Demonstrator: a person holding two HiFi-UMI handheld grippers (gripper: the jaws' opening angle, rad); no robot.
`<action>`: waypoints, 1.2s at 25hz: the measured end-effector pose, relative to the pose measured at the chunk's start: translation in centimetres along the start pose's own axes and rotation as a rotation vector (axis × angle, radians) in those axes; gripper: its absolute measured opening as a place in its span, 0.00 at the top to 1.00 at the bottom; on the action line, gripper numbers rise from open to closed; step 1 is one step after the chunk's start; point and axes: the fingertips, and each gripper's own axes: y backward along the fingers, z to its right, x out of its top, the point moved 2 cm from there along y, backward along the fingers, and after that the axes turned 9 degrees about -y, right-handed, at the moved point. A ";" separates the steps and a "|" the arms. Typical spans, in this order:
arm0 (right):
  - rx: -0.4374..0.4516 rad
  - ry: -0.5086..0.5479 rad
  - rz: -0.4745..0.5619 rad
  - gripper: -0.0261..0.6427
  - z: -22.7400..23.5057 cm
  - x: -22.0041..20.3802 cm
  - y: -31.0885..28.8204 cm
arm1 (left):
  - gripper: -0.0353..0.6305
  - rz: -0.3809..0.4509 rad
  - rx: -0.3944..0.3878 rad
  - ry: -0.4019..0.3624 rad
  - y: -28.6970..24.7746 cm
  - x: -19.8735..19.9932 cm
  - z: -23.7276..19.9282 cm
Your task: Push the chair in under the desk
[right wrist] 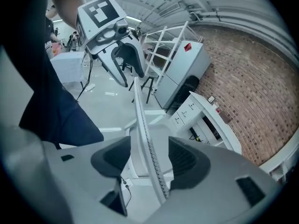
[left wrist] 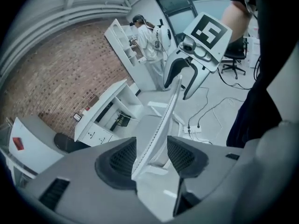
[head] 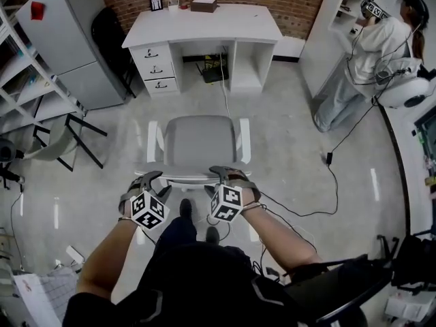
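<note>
Grey mesh-back office chair [head: 199, 142] mid-frame, well apart from white drawer table [head: 231, 20] at top. Left hand-held gripper [head: 151, 181] and right hand-held gripper [head: 228, 174] both open, jaws straddling the backrest's top edge.

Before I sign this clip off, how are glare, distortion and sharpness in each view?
Head view: evenly lit, sharp; light streaks glare on the glossy floor, edges bow. Left gripper view: strong fisheye, dark corners, chair back crisp. Right gripper view: same fisheye, brick wall curved.
</note>
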 end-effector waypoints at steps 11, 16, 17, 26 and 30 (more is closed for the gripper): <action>0.005 0.131 -0.135 0.57 0.4 -2.0 -3.8 | 0.63 -0.060 -0.090 -0.203 -5.6 -0.8 0.1; 0.010 0.129 -0.168 0.62 0.7 -2.3 -5.3 | 0.63 -0.072 -0.152 -0.242 -7.6 -1.4 0.3; 0.013 0.125 -0.172 0.65 0.8 -2.4 -5.5 | 0.63 -0.078 -0.162 -0.245 -7.9 -1.6 0.3; 0.049 0.223 -0.194 0.83 0.7 -2.4 -6.9 | 0.77 -0.083 -0.245 -0.354 -9.1 -2.3 0.3; 0.055 0.238 -0.211 0.87 1.2 -2.3 -7.6 | 0.79 -0.077 -0.243 -0.375 -9.6 -2.5 -0.6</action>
